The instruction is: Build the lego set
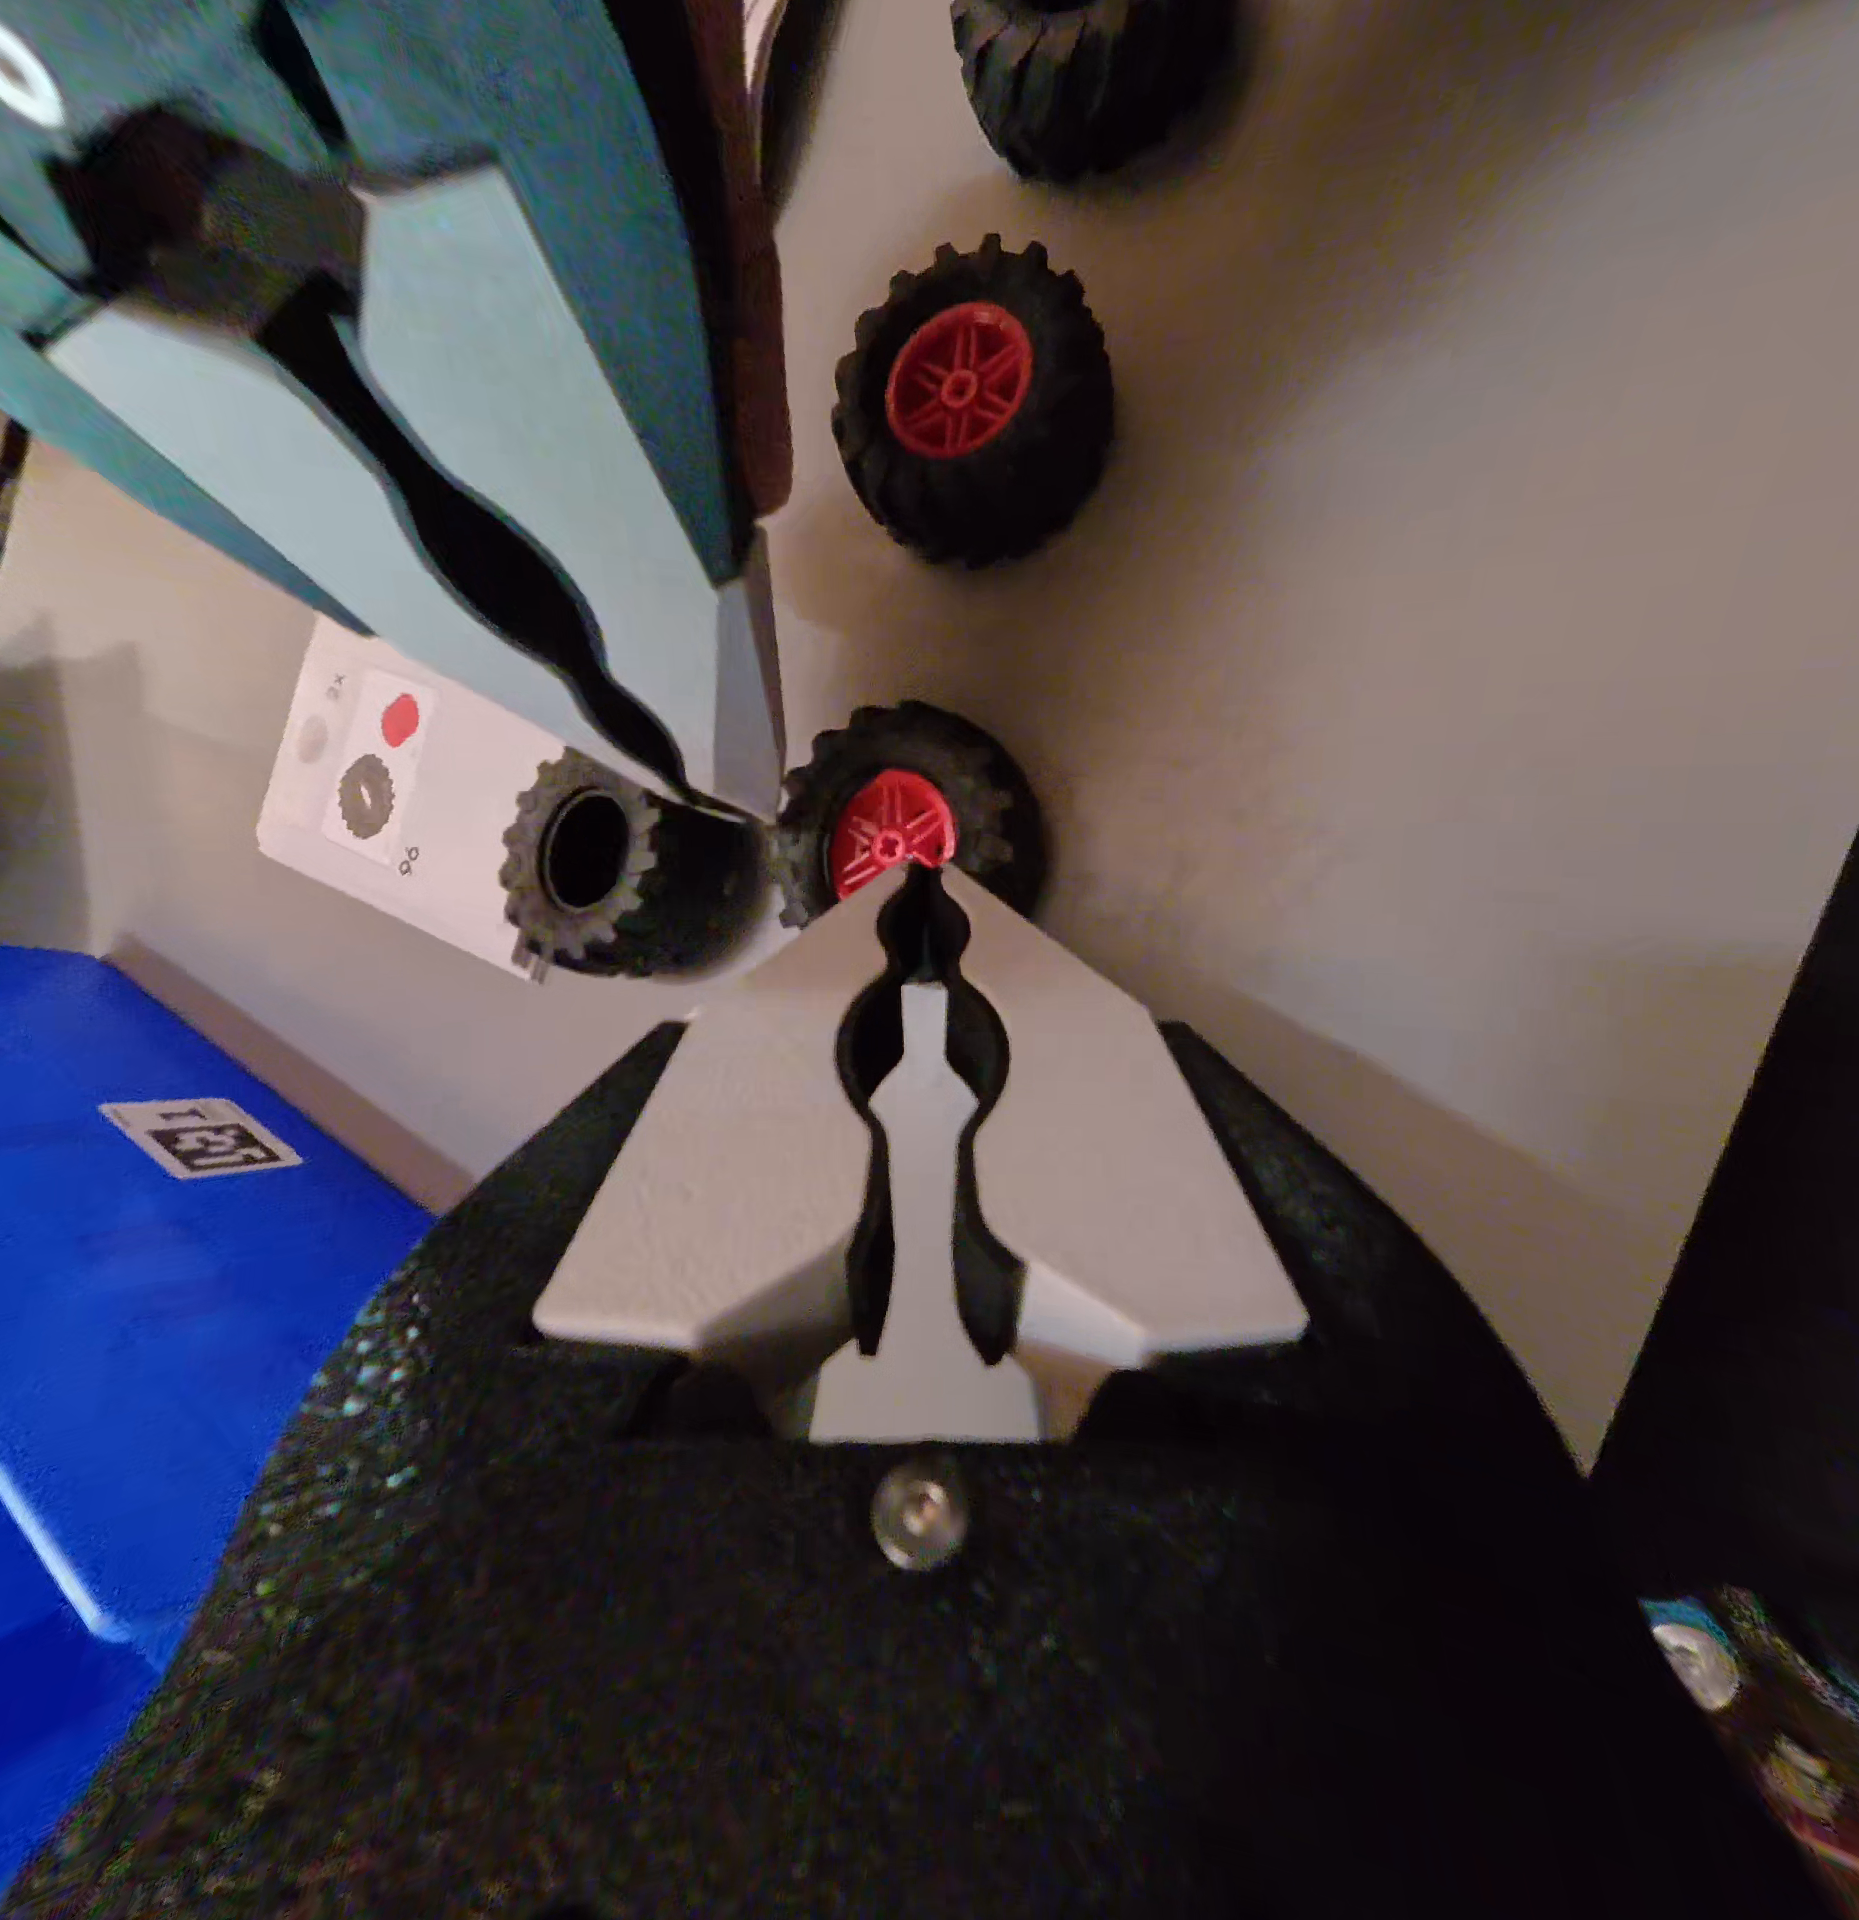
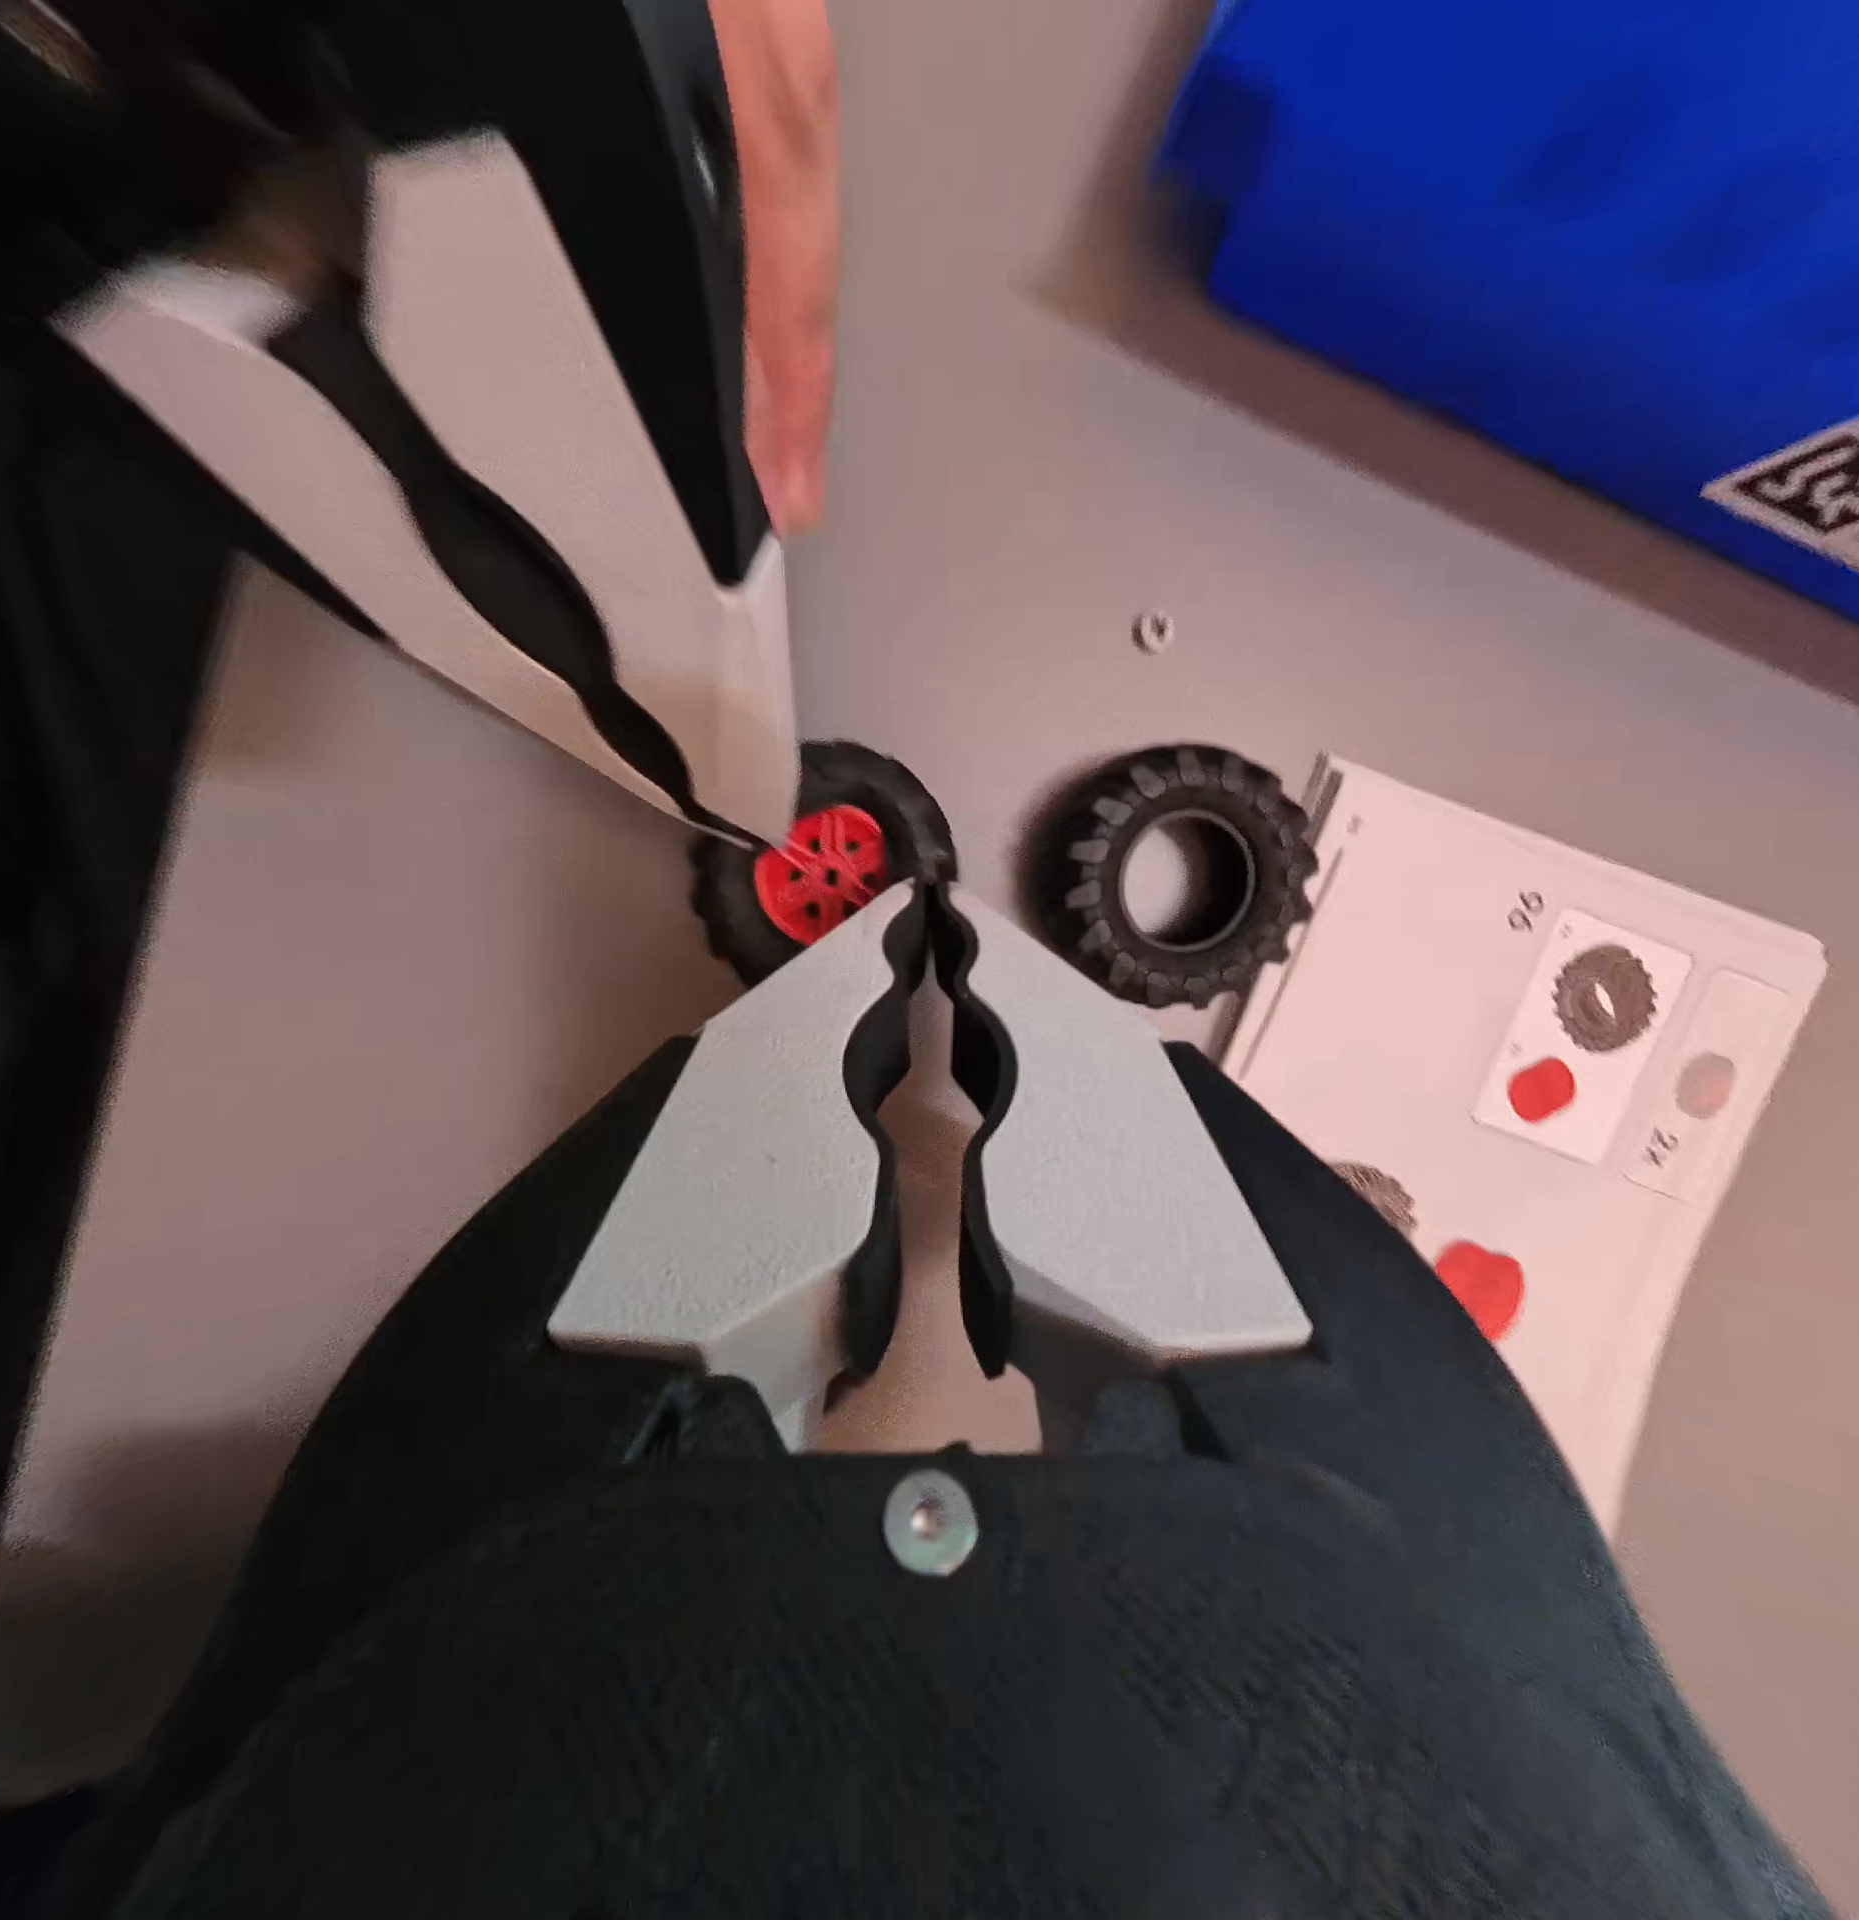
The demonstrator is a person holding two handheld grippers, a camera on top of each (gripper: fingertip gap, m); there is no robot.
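Observation:
A black tyre [image 1: 982,769] with a red rim [image 1: 883,831] in its middle lies on the grey table [image 1: 1424,727]. My left gripper [image 1: 920,871] is shut, its tips pinching the rim's edge. In the right wrist view my right gripper [image 2: 927,885] is shut on the right edge of that tyre [image 2: 722,914], and the left gripper's tips come from the upper left onto the red rim [image 2: 821,878]. In the left wrist view the right gripper [image 1: 748,812] reaches in from the upper left to the tyre's left edge.
An empty black tyre [image 1: 613,862] [image 2: 1179,873] lies beside the instruction booklet [image 1: 385,769] [image 2: 1527,1091]. A finished wheel with a red rim [image 1: 966,395] and another tyre [image 1: 1091,83] lie farther off. A blue bin [image 1: 125,1247] [image 2: 1579,260] stands alongside. A small grey part [image 2: 1151,630] lies on the table.

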